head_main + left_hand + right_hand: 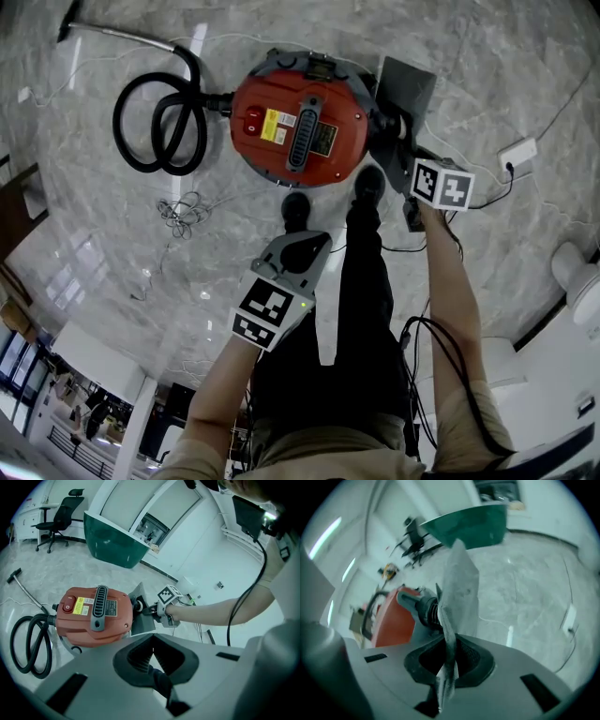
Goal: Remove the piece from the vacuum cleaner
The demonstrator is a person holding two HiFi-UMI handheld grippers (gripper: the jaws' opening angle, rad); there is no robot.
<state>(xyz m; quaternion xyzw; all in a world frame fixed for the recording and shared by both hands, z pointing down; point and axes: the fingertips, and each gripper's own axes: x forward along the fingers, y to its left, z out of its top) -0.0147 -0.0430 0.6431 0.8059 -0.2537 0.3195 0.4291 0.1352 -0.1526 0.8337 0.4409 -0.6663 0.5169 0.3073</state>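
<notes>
While right tool (pixel 451 643) clamps piece (pixel 461 588), left tool (pixel 153 640) hovers.

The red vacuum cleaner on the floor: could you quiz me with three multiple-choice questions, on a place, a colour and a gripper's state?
1. In the head view, the coiled black hose lies where from the vacuum cleaner? A) on top B) left C) right
2. The flat piece at the vacuum's side is A) yellow B) green C) grey
3. The right gripper is A) shut on the piece B) open, empty C) holding the hose
Answers: 1 B, the hose loops left of the red body; 2 C, it shows grey; 3 A, its jaws pinch the piece's edge.
</notes>
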